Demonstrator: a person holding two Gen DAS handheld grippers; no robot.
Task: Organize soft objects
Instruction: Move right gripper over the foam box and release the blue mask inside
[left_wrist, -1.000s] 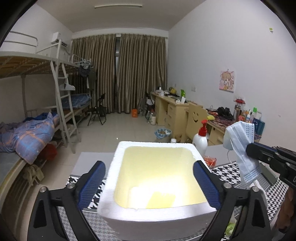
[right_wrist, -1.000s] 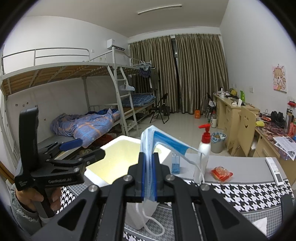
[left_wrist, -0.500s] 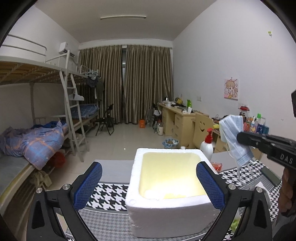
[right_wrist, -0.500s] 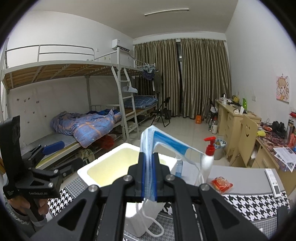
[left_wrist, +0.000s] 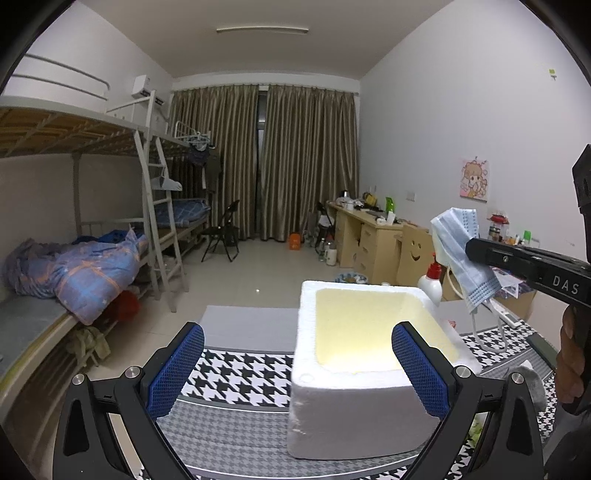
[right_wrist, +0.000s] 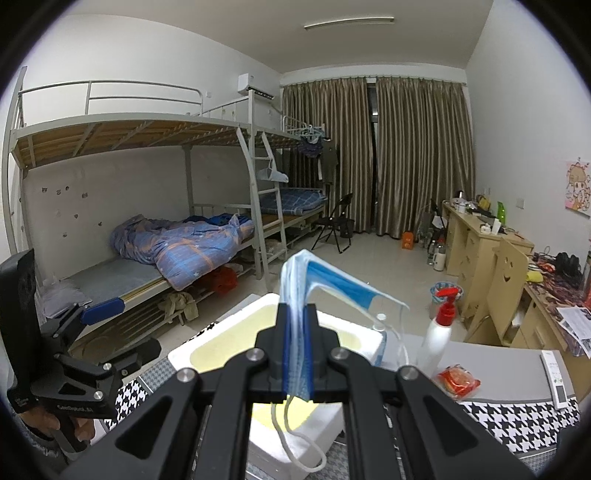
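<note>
A white foam box (left_wrist: 369, 332) with a yellowish inside stands open on the houndstooth-covered table (left_wrist: 240, 373). My left gripper (left_wrist: 299, 369) is open wide, drawn back at the box's near left corner; its right pad (left_wrist: 417, 365) overlaps the box in view, and nothing is held. My right gripper (right_wrist: 297, 325) is shut on a folded blue face mask (right_wrist: 332, 288), whose ear loops dangle over the foam box (right_wrist: 229, 343). The left wrist view shows the face mask (left_wrist: 458, 254) in the right gripper (left_wrist: 476, 251), above the box's far right corner.
A white pump bottle with a red top (right_wrist: 439, 332), a red packet (right_wrist: 458, 380) and a remote (right_wrist: 554, 376) lie on the table behind the box. A grey fluffy thing (left_wrist: 532, 384) sits right of the box. Bunk beds stand left, desks right.
The left gripper has pulled back and to the left, so the box no longer sits between its pads. The right gripper keeps the mask over the box.
</note>
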